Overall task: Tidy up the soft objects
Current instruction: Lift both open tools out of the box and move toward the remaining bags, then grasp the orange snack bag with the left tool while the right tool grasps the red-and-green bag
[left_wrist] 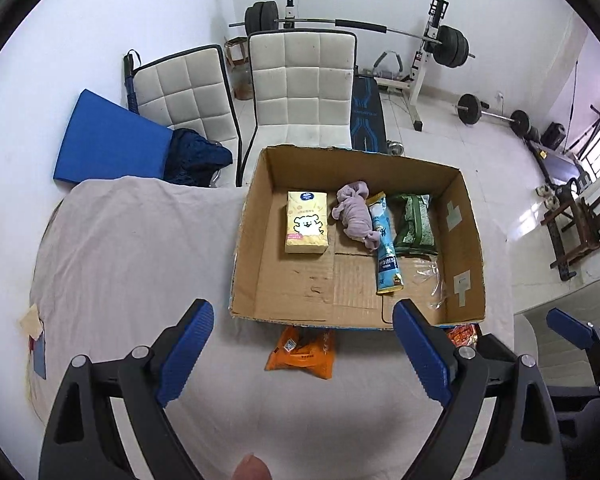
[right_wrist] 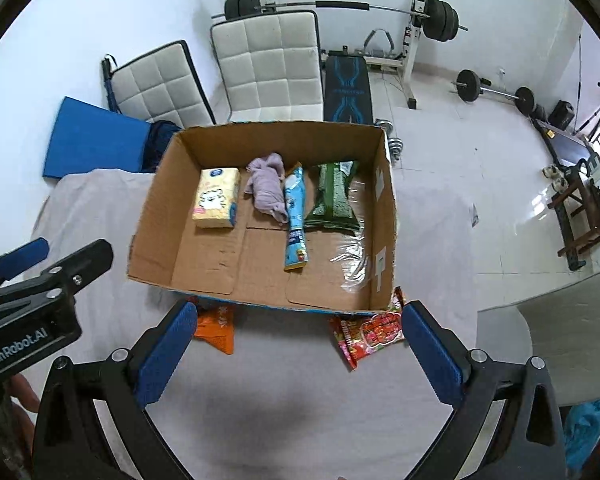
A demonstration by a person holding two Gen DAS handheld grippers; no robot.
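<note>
Soft objects first: from the left wrist view, a cardboard box [left_wrist: 260, 240] sits on the cloth-covered table [left_wrist: 120, 248], and inside it lie a yellow tissue pack [left_wrist: 306, 222], a crumpled purple cloth [left_wrist: 356, 216], a blue tube-shaped packet [left_wrist: 386, 256] and a green packet [left_wrist: 414, 224], lined up along the far side. The left gripper [left_wrist: 304, 354] hangs above the table with jaws spread wide and nothing between them. Just beyond the jaws, an orange snack bag [left_wrist: 302, 352] lies against the near wall of the box, outside it. At the right edge, the right gripper [left_wrist: 572, 330] peeks in.

Over to the right wrist view: the right gripper [right_wrist: 296, 352] shows jaws at full spread, empty. A red snack bag [right_wrist: 370, 328] lies on the table by the box's near right corner, just inside the right jaw. The orange bag pokes out beside the left jaw. The box with its four items sits beyond both.
</note>
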